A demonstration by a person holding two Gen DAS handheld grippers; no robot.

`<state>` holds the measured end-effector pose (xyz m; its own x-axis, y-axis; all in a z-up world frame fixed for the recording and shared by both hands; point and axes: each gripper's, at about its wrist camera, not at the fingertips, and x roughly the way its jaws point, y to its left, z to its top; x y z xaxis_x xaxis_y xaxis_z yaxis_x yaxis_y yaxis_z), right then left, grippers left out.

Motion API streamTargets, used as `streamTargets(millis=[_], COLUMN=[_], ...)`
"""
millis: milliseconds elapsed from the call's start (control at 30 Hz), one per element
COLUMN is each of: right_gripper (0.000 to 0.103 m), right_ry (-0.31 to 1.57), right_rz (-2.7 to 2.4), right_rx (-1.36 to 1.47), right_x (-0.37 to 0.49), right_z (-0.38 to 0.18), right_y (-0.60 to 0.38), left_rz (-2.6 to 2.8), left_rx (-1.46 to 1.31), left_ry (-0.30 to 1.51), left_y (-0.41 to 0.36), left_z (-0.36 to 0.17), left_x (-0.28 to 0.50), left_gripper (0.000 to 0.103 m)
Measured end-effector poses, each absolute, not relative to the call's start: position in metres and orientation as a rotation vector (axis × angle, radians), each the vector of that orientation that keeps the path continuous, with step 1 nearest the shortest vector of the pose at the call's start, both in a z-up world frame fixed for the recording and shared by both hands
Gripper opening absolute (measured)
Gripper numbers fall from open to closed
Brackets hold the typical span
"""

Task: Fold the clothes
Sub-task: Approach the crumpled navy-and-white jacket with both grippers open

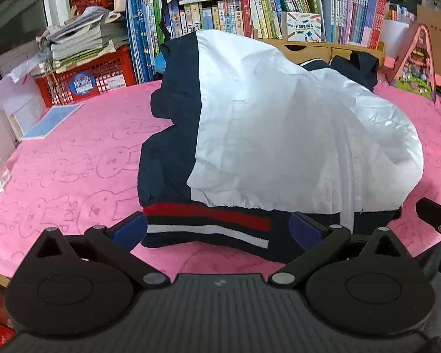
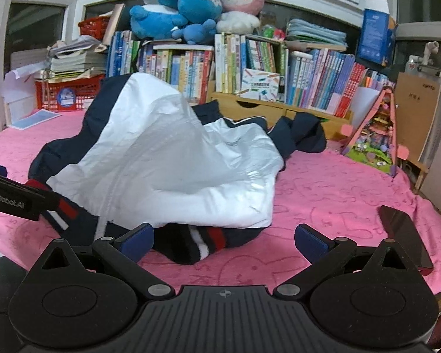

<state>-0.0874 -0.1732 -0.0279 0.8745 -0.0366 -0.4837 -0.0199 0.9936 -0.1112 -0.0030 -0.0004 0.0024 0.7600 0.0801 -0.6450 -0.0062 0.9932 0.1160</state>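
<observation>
The navy-and-white jacket (image 1: 279,135) lies heaped mid-surface (image 1: 73,158), its long axis running from the striped hem (image 1: 208,226) away toward the books (image 1: 250,14). Left tool (image 1: 217,229) and right tool (image 2: 223,241) both gape apart, holding nothing.

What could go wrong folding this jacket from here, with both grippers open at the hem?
The left gripper straddles the striped hem of the jacket but is open; closing shallow may pinch only one layer. The right gripper sits near a black phone at the edge of the pink cover, so a sweep could knock it off.
</observation>
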Motion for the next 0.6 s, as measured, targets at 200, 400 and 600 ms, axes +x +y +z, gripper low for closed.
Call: streamTargets(millis=[200,400,600], right_gripper=[0.103,0.103,0.103], right_ry=[0.543,0.552,0.551], right_rz=[0.01,0.009,0.016], right_rx=[-0.099,-0.096,-0.097], right_x=[-0.083,-0.083,-0.083], right_z=[-0.03,-0.032,-0.034], right_y=[-0.173,-0.168,-0.168], left_rz=[0.05,0.032,-0.007], left_rx=[0.154,0.123,0.014], left_ry=[0.735,0.75,0.786], left_y=[-0.005,0.0,0.011], left_z=[-0.001,-0.002,-0.002], left_x=[-0.002,-0.001,0.0], left_gripper=[0.103,0.103,0.103])
